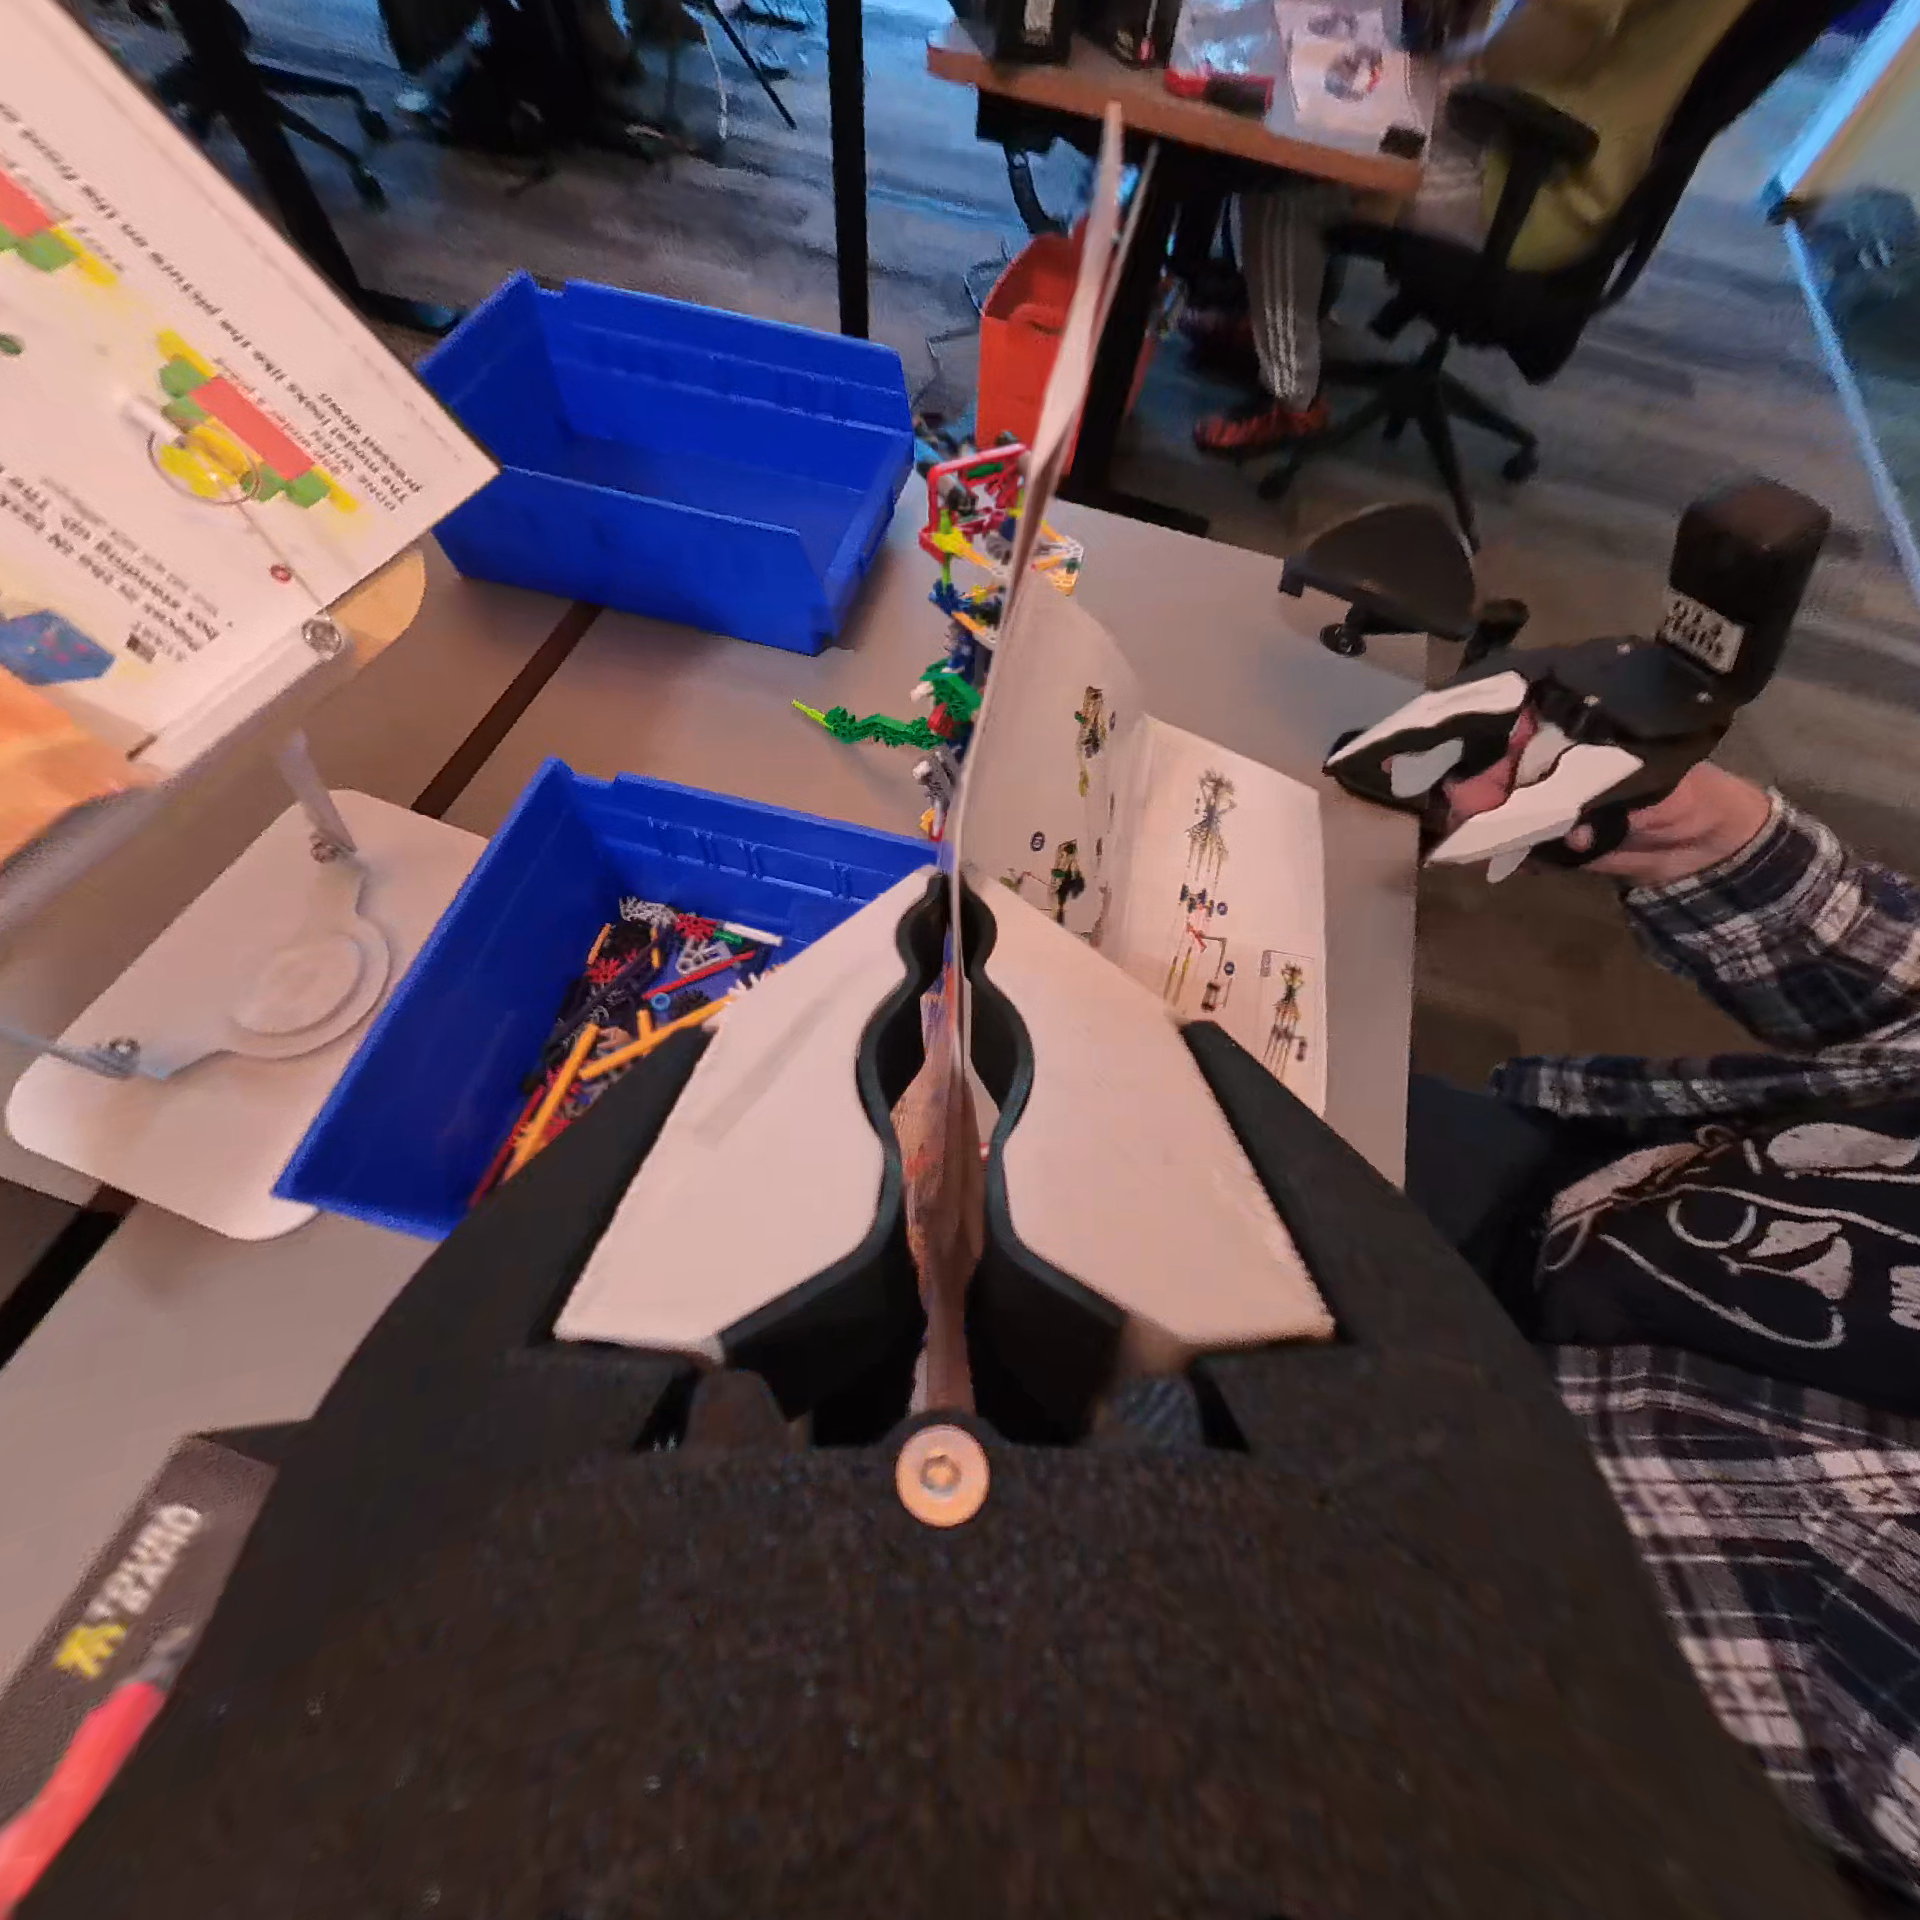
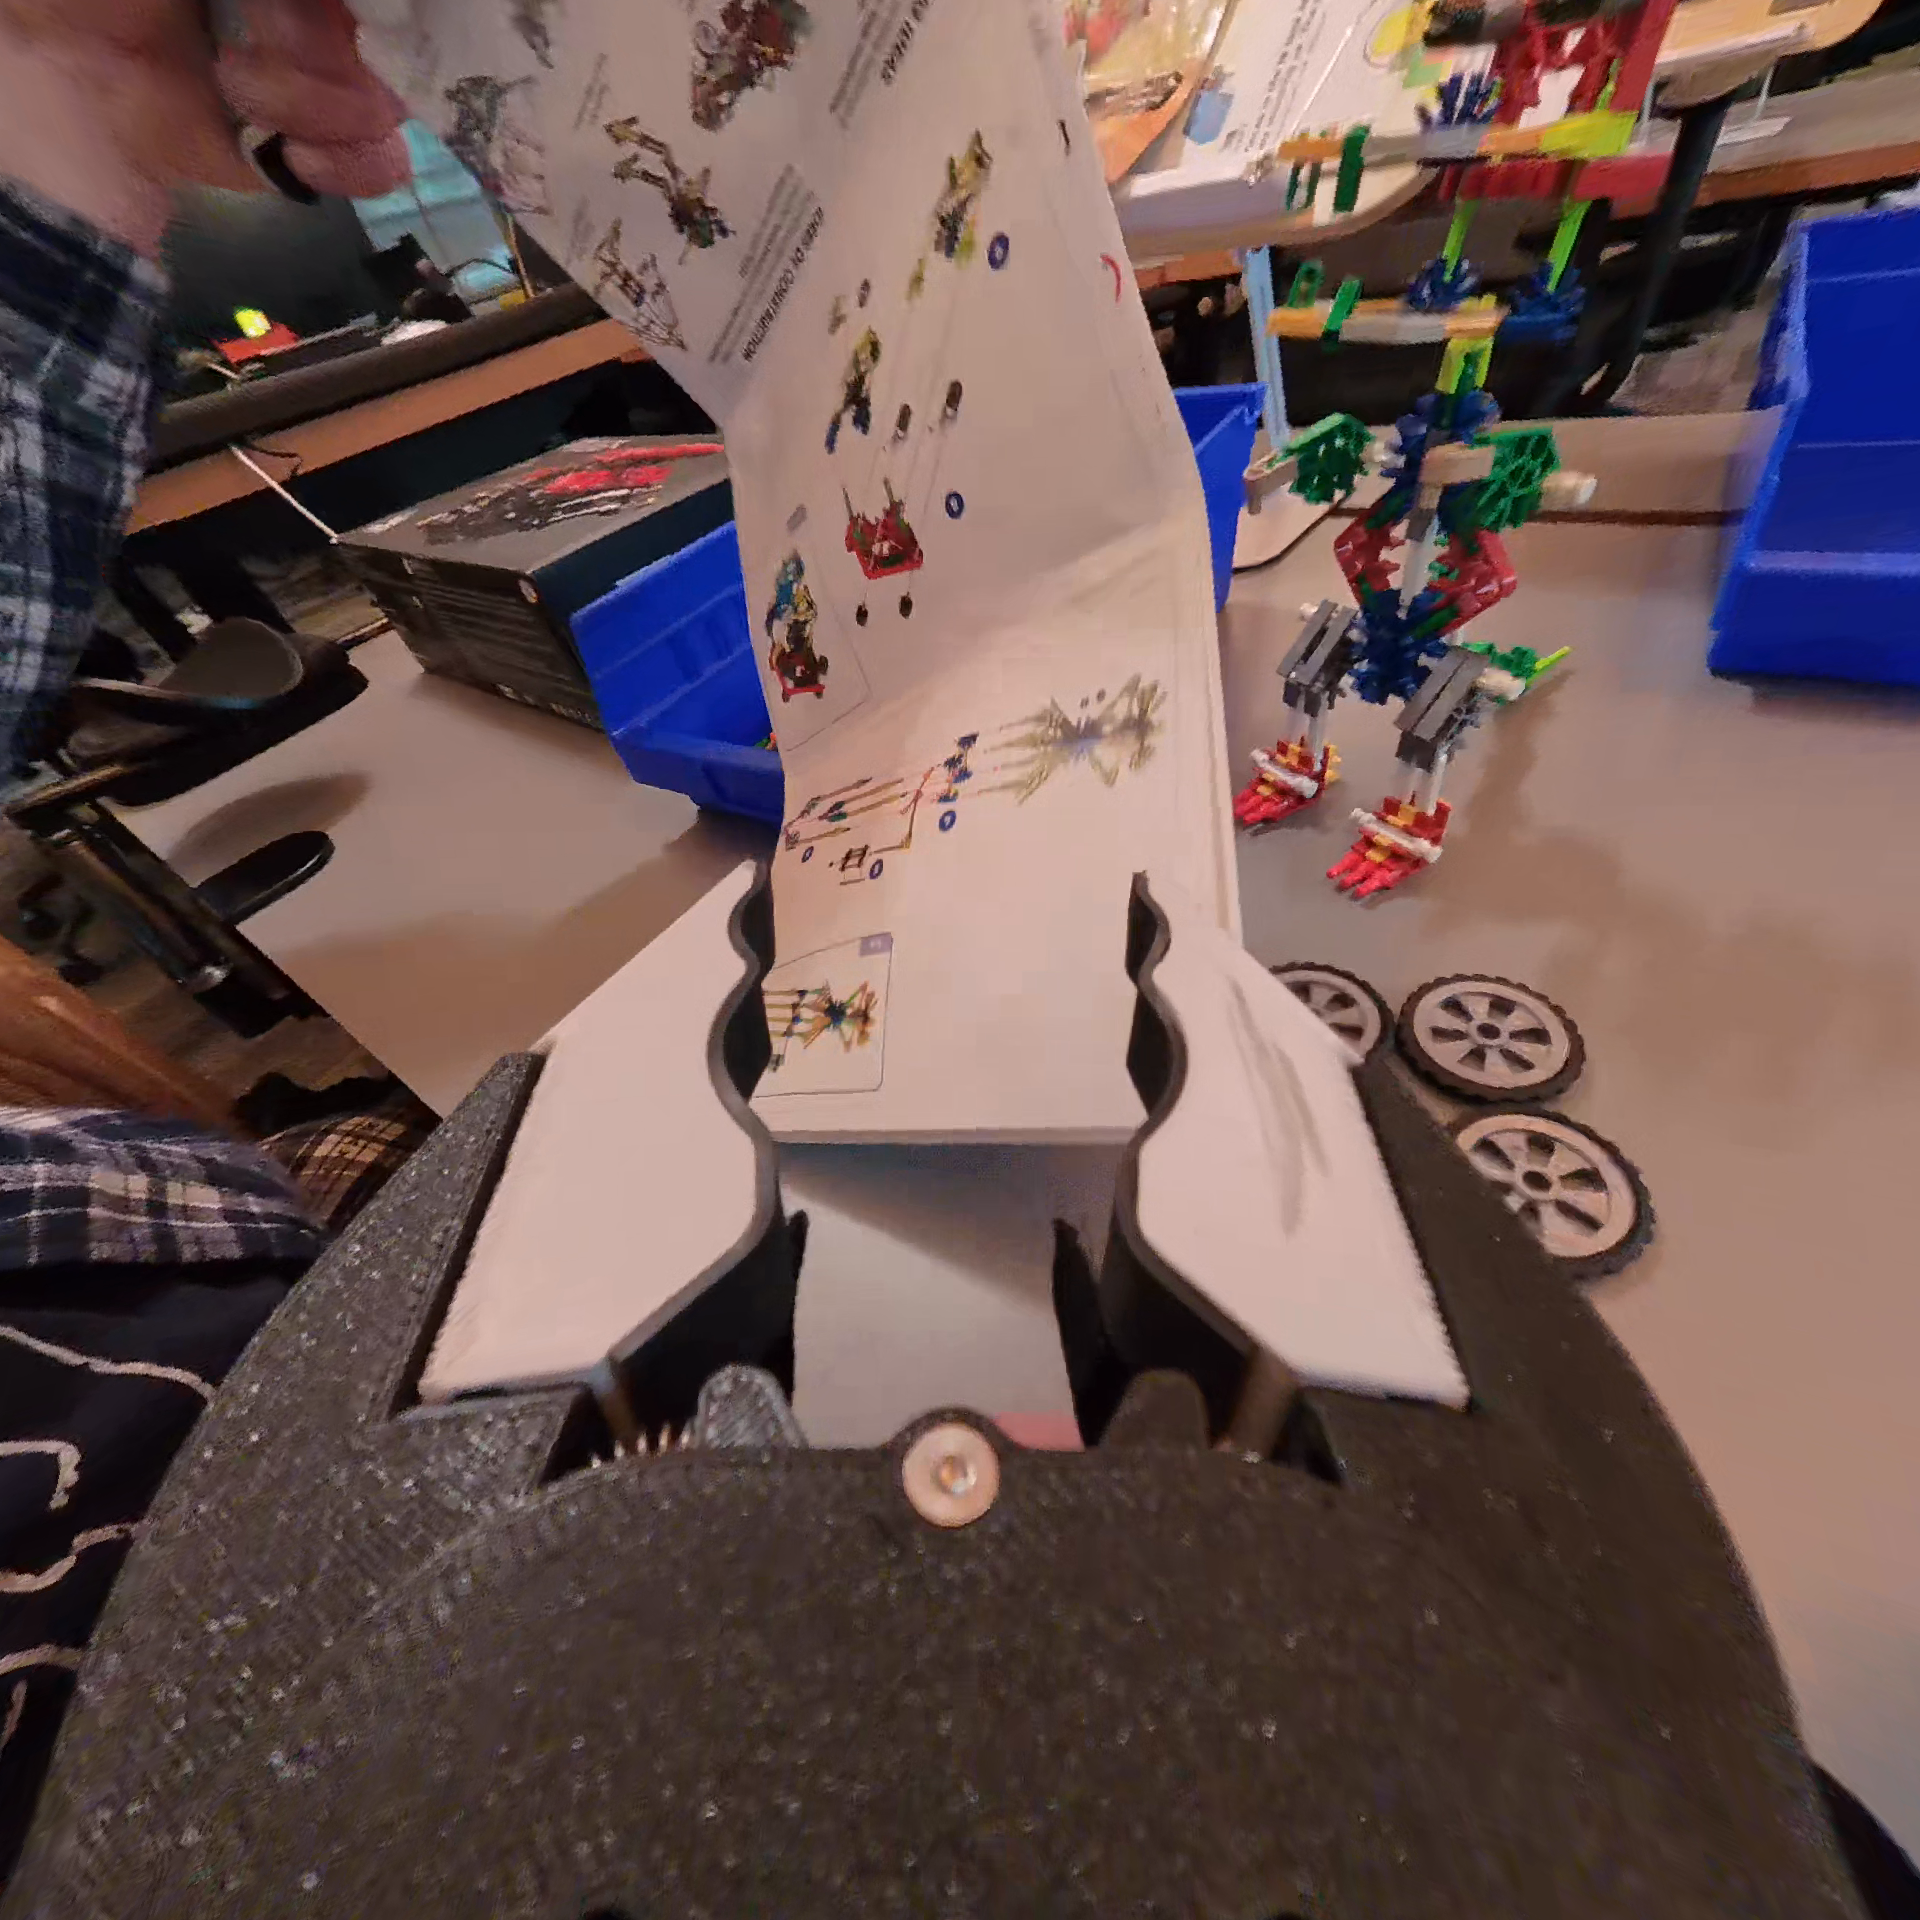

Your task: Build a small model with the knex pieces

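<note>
My left gripper (image 1: 948, 883) is shut on a sheet of a white instruction booklet (image 1: 1049, 416) and holds it upright, edge-on to the camera. The rest of the booklet (image 1: 1216, 862) lies open on the grey table (image 1: 1247, 582). In the right wrist view the lifted booklet sheet (image 2: 935, 520) curves up to the upper left, toward a hand (image 2: 156, 94). My right gripper (image 2: 951, 904) is open and low over the table, its fingers on either side of the booklet's near end, not closed on it. It also shows at the right of the left wrist view (image 1: 1387, 810).
A colourful rod-and-connector figure (image 2: 1403, 623) stands on the table right of the booklet, with three grey wheels (image 2: 1496, 1039) near my right finger. A blue bin of loose parts (image 1: 436, 1039), an empty blue bin (image 1: 675, 457), a black box (image 2: 520, 561) and a sign on a stand (image 1: 187, 416) surround it. One gripper's finger ends stand about 30 cm off the other's.
</note>
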Demonstrator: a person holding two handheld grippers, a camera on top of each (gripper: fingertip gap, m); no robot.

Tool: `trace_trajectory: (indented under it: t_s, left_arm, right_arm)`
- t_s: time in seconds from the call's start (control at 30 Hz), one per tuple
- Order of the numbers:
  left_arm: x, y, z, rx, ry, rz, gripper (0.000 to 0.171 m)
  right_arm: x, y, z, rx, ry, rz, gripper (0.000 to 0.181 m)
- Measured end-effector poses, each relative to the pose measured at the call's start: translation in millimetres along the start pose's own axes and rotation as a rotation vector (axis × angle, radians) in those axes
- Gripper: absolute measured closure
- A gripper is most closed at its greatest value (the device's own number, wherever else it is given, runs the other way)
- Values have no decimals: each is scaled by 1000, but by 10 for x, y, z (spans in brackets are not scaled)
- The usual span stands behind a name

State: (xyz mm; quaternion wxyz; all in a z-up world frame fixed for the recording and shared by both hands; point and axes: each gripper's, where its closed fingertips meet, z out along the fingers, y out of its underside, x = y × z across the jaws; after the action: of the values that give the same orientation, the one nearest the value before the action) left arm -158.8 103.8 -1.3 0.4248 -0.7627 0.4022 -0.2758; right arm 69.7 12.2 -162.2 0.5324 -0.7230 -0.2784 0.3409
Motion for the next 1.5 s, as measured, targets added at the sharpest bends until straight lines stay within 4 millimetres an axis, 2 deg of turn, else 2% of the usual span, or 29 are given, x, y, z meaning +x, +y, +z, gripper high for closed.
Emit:
trace_trajectory:
  t_s: [0.17, 0.33, 0.5, 0.53, 0.57, 0.63, 0.73, 0.77, 0.93, 1.13, 1.3, 1.4, 1.5]
  left_arm:
    - [-1, 348, -192, 76, -65, -110, 171]
    - [-86, 752, -513, 163, -110, -245, 171]
    - [-87, 972, -773, 257, -123, -324, 171]
    - [-72, 996, -797, 263, -119, -331, 171]
    - [-64, 1017, -814, 266, -121, -334, 171]
    - [-32, 1042, -833, 265, -115, -331, 171]
    - [-13, 1051, -847, 268, -103, -326, 171]
    - [-15, 1047, -852, 274, -98, -328, 171]
    - [23, 1035, -869, 297, -73, -332, 171]
    - [98, 1046, -906, 336, -50, -354, 171]
    - [295, 997, -993, 416, 10, -384, 171]
    - [388, 1052, -1009, 442, 19, -417, 171]
    - [495, 1226, -939, 453, 40, -473, 171]
  right_arm:
    - [-20, 238, 104, -74, 44, -10, 113]
    - [76, 265, 146, -52, 198, -39, 103]
    - [-110, 428, 353, -114, 136, 22, 105]
    - [-112, 434, 394, -118, 140, 22, 113]
    - [-123, 407, 426, -105, 136, 25, 127]
    - [-86, 352, 482, -83, 144, 60, 138]
    - [-66, 262, 558, -57, 121, 64, 163]
    - [-88, 217, 575, -41, 96, 71, 181]
    - [-101, 21, 603, -5, 62, 4, 181]
    - [-60, -203, 630, 27, 26, 16, 181]
    - [-116, -430, 622, 39, 6, -37, 181]
    - [-74, -552, 602, 55, 21, -39, 181]
    - [24, -677, 538, 81, 31, -6, 181]
